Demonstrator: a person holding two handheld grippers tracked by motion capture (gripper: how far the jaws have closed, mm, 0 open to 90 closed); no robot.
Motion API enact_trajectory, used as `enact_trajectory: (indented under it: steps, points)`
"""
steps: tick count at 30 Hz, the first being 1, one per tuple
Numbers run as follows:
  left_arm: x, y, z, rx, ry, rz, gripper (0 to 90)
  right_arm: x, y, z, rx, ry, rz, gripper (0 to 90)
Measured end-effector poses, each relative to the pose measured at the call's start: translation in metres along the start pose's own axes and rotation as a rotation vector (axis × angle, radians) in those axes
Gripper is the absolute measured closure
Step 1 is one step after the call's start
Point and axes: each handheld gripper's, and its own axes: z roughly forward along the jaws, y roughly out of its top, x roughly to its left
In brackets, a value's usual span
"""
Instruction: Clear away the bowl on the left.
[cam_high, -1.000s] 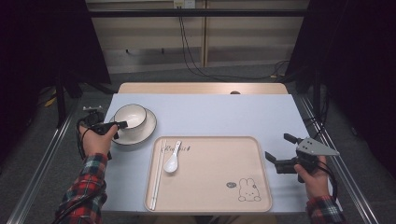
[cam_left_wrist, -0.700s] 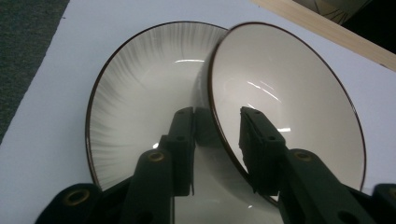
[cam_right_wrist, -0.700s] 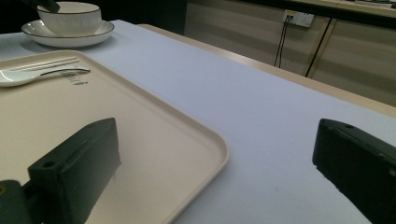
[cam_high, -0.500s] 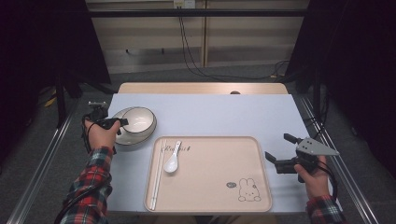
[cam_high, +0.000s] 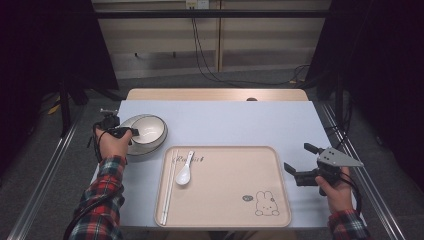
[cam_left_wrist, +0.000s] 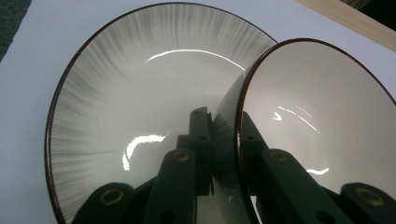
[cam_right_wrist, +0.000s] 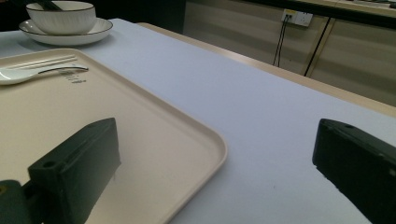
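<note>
While one bowl (cam_high: 146, 128) sits on one plate (cam_high: 159, 142) at ten o'clock on the counter (cam_high: 235, 120), one tray (cam_high: 227, 200) carries one spoon (cam_high: 184, 171) and one pair of chopsticks (cam_high: 167, 186). Left tongs (cam_high: 126, 133) have just been closing and now pinch the bowl's rim, one jaw inside, one outside. Right tongs (cam_high: 296, 165) gape wide and empty at three o'clock of the tray, well apart from the bowl.
</note>
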Motion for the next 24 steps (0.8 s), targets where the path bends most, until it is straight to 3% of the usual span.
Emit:
enact_trajectory:
  steps: [9,24]
  points:
    - [-0.011,0.001,-0.022,0.019,-0.083,0.033,80.9,0.001,0.0,0.0,-0.003,-0.006,0.001,0.2]
    - [-0.038,-0.019,-0.034,0.091,-0.191,0.136,79.9,0.002,0.001,0.0,-0.005,-0.005,-0.003,0.2]
